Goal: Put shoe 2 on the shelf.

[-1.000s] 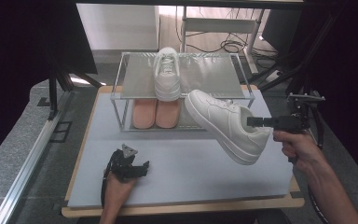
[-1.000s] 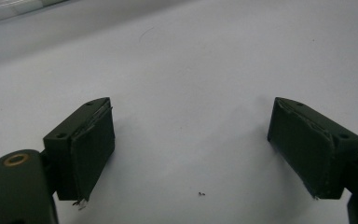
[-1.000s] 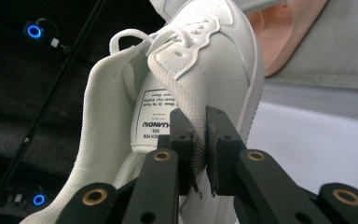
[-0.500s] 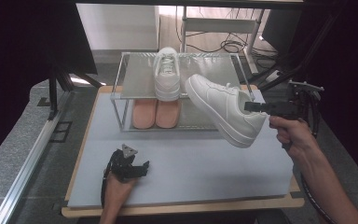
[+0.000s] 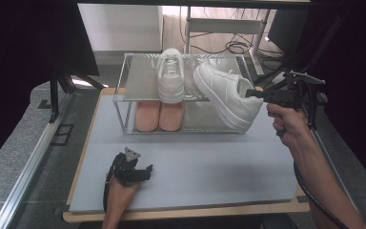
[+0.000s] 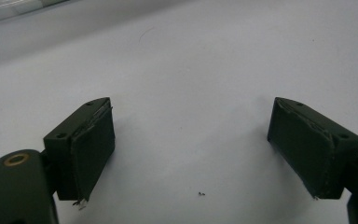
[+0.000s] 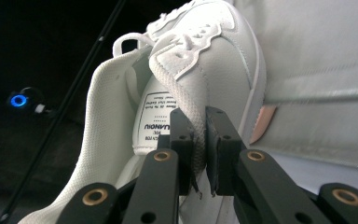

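Right gripper (image 5: 255, 93), jaws clamped on the white sneaker's (image 5: 226, 95) collar, has carried it up and farther, toe now over the rack's (image 5: 138, 81) top shelf right of its mate (image 5: 170, 78); placement probably next. Left gripper (image 5: 136, 169) rests open, near-left.

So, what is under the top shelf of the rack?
Under the top shelf of the rack stands a pair of pink shoes, side by side on the bottom level. Their far ends are covered by the shelf and by the white shoe standing on it.
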Motion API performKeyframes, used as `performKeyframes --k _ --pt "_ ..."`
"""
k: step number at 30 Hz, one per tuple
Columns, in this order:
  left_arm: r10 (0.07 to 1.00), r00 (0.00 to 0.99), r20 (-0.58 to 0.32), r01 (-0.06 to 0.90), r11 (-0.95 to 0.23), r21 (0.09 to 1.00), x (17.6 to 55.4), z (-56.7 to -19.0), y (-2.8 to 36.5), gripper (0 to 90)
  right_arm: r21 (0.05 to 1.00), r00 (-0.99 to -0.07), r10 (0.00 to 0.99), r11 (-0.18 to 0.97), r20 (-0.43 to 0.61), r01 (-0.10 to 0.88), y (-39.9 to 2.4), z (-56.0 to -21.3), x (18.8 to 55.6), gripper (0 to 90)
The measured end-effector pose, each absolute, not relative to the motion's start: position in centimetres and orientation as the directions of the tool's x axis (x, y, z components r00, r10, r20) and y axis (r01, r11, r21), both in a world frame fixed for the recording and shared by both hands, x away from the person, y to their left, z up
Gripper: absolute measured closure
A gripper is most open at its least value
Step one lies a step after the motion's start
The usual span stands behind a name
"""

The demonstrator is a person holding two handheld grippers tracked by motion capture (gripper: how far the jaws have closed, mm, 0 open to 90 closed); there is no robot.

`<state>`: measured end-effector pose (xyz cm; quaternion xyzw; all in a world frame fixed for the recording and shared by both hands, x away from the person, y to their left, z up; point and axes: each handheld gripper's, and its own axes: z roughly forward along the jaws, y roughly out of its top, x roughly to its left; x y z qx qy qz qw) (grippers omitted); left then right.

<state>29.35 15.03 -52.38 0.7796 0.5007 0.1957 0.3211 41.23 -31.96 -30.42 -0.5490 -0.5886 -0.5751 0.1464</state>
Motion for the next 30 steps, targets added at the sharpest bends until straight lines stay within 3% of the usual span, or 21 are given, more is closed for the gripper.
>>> performKeyframes --k 18,30 --pt "0.906 0.422 -0.015 0.653 -0.293 0.699 29.3 -52.4 15.0 15.3 0.562 -0.290 0.602 -0.330 0.744 0.758 -28.1 -30.4 45.8 80.7" --pt "0.905 0.425 -0.013 0.653 -0.297 0.696 29.3 -52.4 15.0 15.5 0.638 -0.381 0.632 -0.240 0.674 0.731 -26.2 -29.4 45.4 62.7"
